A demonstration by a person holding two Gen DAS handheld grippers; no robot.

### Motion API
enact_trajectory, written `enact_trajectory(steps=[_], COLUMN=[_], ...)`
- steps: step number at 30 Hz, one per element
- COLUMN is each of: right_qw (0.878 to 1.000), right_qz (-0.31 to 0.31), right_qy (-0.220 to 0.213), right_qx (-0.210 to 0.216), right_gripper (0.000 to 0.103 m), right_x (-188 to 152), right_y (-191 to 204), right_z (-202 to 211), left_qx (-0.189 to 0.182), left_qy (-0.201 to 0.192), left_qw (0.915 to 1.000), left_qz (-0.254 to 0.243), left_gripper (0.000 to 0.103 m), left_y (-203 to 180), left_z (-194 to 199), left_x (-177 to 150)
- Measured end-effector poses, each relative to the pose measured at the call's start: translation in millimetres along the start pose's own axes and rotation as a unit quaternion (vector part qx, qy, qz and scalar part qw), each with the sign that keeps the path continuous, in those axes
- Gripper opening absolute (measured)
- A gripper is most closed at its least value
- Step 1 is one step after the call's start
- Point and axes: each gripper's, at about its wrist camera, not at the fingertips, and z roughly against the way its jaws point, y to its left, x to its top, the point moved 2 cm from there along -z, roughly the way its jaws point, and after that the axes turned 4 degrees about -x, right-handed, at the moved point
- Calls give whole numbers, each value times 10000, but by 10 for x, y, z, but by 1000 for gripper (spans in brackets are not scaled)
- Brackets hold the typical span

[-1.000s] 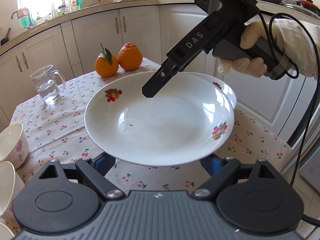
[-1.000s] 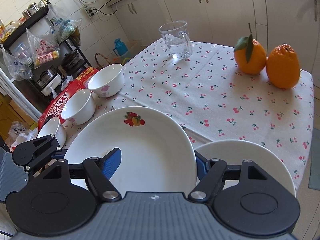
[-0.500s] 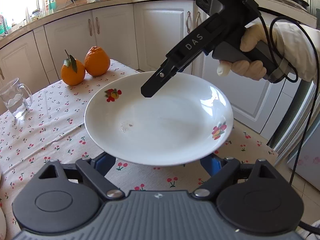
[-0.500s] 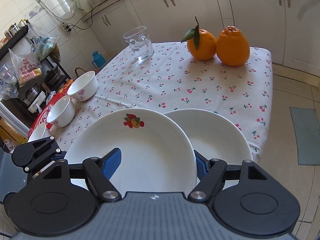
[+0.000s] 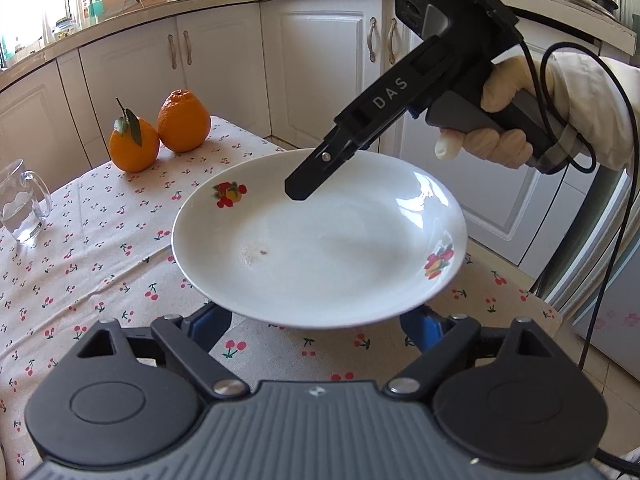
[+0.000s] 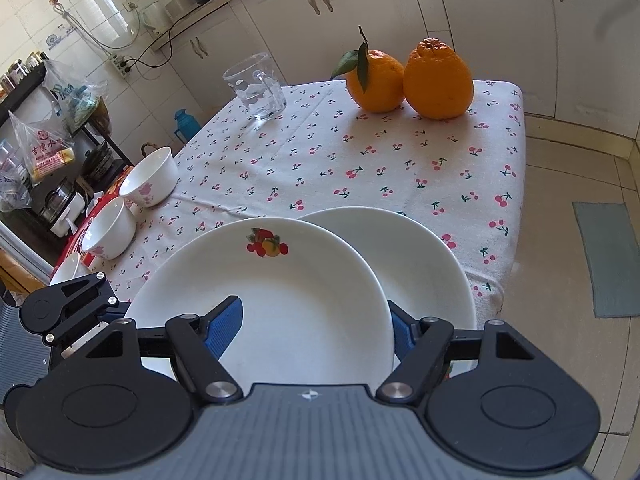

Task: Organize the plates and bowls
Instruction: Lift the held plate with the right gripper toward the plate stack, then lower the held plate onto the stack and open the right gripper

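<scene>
A white plate with fruit prints (image 5: pixel 320 240) is held in the air above the cherry-print tablecloth. In the left wrist view its near rim sits over my left gripper (image 5: pixel 316 326), whose blue pads are wide apart beneath it. My right gripper (image 6: pixel 316 324) grips the plate (image 6: pixel 280 300): one blue pad (image 6: pixel 224 326) lies on top of it, the other is under the rim. From the left wrist view its black finger (image 5: pixel 316 178) reaches over the far rim. A second white plate (image 6: pixel 420 264) lies on the table just right of and below the held one.
Two oranges (image 6: pixel 404 76) and a glass mug (image 6: pixel 256 88) stand at the table's far side. Several white bowls with pink flowers (image 6: pixel 148 182) stand along the left edge. The table's right edge (image 6: pixel 516 200) drops to a tiled floor. Kitchen cabinets are behind.
The held plate has moved right toward the table's corner, over the second plate. The bowls have left the left wrist view. Both grippers keep their hold.
</scene>
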Motion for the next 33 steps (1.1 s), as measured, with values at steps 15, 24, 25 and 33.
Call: enact_trajectory(steps=[15, 24, 25, 33], right_qw=[9997, 9991, 9990, 9986], right_qz=[-94, -171, -185, -166], right_qy=[85, 91, 98, 91], right_qx=[-193, -371, -393, -487], right_gripper=[79, 80, 80, 80], right_x=[-61, -105, -115, -160], right_y=[-115, -169, -179, -147], right_z=[5, 71, 77, 163], left_qx=[-96, -33, -43, -175], left_qy=[-10, -31, -19, -20], left_qw=[9999, 9998, 9998, 9998], left_qz=[-94, -193, -202, -109], left_gripper=[91, 91, 91, 93], left_y=[43, 110, 115, 135], left_z=[-107, -193, -209, -236], left_x=[67, 72, 74, 49])
